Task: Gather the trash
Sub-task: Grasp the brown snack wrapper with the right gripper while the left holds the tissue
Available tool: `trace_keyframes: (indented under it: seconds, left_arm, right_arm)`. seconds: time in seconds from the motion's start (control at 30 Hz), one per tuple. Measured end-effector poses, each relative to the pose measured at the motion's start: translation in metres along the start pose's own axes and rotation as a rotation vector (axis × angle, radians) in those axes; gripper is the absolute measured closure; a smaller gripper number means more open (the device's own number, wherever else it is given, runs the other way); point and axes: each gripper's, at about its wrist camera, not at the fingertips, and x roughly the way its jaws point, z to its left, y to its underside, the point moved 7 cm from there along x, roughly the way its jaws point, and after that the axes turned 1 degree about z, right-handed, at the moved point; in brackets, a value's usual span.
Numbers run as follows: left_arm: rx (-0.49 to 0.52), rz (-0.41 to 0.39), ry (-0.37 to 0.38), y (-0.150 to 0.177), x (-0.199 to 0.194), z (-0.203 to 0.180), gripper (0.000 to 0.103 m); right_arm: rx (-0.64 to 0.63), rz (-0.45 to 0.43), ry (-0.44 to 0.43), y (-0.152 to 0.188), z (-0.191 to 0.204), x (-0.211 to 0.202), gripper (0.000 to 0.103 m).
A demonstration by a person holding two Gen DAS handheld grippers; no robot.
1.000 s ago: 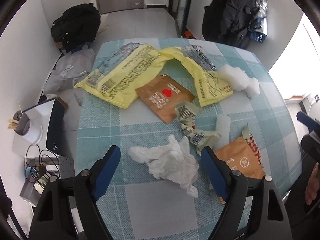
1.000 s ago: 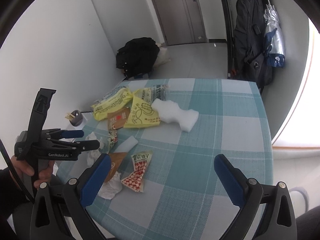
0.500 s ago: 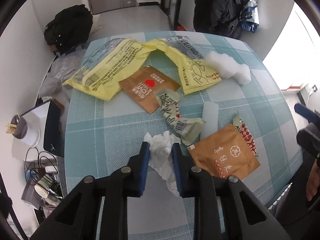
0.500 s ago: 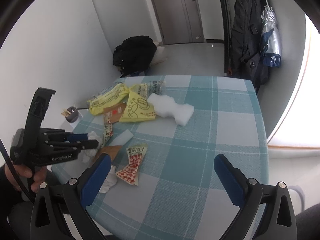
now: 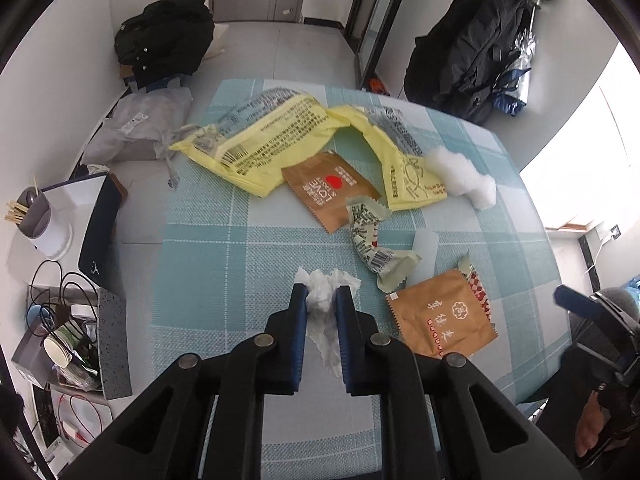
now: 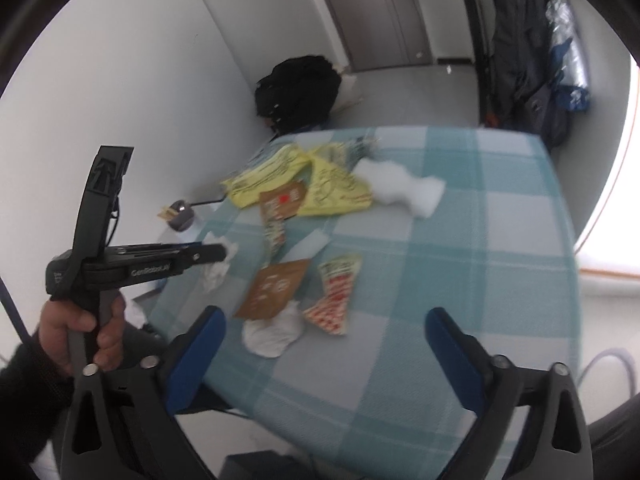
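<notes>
My left gripper (image 5: 321,295) is shut on a crumpled white tissue (image 5: 326,284) and holds it above the checked table (image 5: 208,264); it also shows in the right wrist view (image 6: 218,270). Trash lies on the table: a yellow plastic bag (image 5: 276,140), a brown LOVE packet (image 5: 328,188), a green crumpled wrapper (image 5: 372,240), a brown sachet (image 5: 444,316), a red-white wrapper (image 6: 338,292), a second tissue (image 6: 274,330) and a white foam piece (image 5: 460,176). My right gripper (image 6: 324,344) is open and empty over the table's near edge.
A grey toothpick cup (image 5: 40,216) and a dark tablet (image 5: 98,228) stand on a side shelf at the left. Cables and boxes (image 5: 60,332) lie below it. A black backpack (image 5: 164,40) is on the floor, coats (image 5: 476,52) hang at the back right.
My left gripper closed on the white tissue and lifted it from the table. The right gripper stayed open and shifted a little nearer the trash.
</notes>
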Motion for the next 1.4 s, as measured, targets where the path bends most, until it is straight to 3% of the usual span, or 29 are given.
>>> trace_keyframes:
  seconds: [0.07, 0.23, 0.3, 0.67, 0.77, 0.87, 1.03, 1.1, 1.4]
  left_arm:
    - [0.0, -0.014, -0.008, 0.0, -0.003, 0.001, 0.093]
    - [-0.04, -0.02, -0.001, 0.0, -0.006, 0.012, 0.093]
    - [-0.059, -0.027, 0.008, -0.001, -0.008, 0.016, 0.093]
    - [-0.085, -0.055, 0.057, -0.003, -0.016, 0.024, 0.093]
    - [-0.086, -0.053, 0.067, -0.004, -0.016, 0.025, 0.093]
    - [-0.085, -0.049, 0.073, -0.004, -0.015, 0.026, 0.093]
    - [-0.093, -0.053, 0.079, -0.005, -0.017, 0.027, 0.093]
    - [-0.098, -0.049, 0.077, -0.004, -0.017, 0.028, 0.093]
    - [-0.114, -0.038, 0.073, -0.001, -0.014, 0.03, 0.093]
  right_arm:
    - [0.018, 0.015, -0.015, -0.003, 0.003, 0.007, 0.012]
    - [0.08, 0.094, -0.089, -0.01, 0.015, 0.031, 0.031]
    - [0.089, 0.114, -0.11, -0.013, 0.02, 0.039, 0.031]
    - [0.107, 0.227, -0.054, -0.018, 0.019, 0.084, 0.032]
    - [0.101, 0.224, -0.052, -0.019, 0.021, 0.087, 0.033]
    - [0.072, 0.247, -0.038, -0.019, 0.025, 0.089, 0.05]
    - [0.031, 0.248, -0.012, -0.019, 0.029, 0.091, 0.063]
    - [0.039, 0.248, -0.016, -0.019, 0.028, 0.092, 0.075]
    - [0.074, 0.213, -0.063, -0.021, 0.027, 0.082, 0.093]
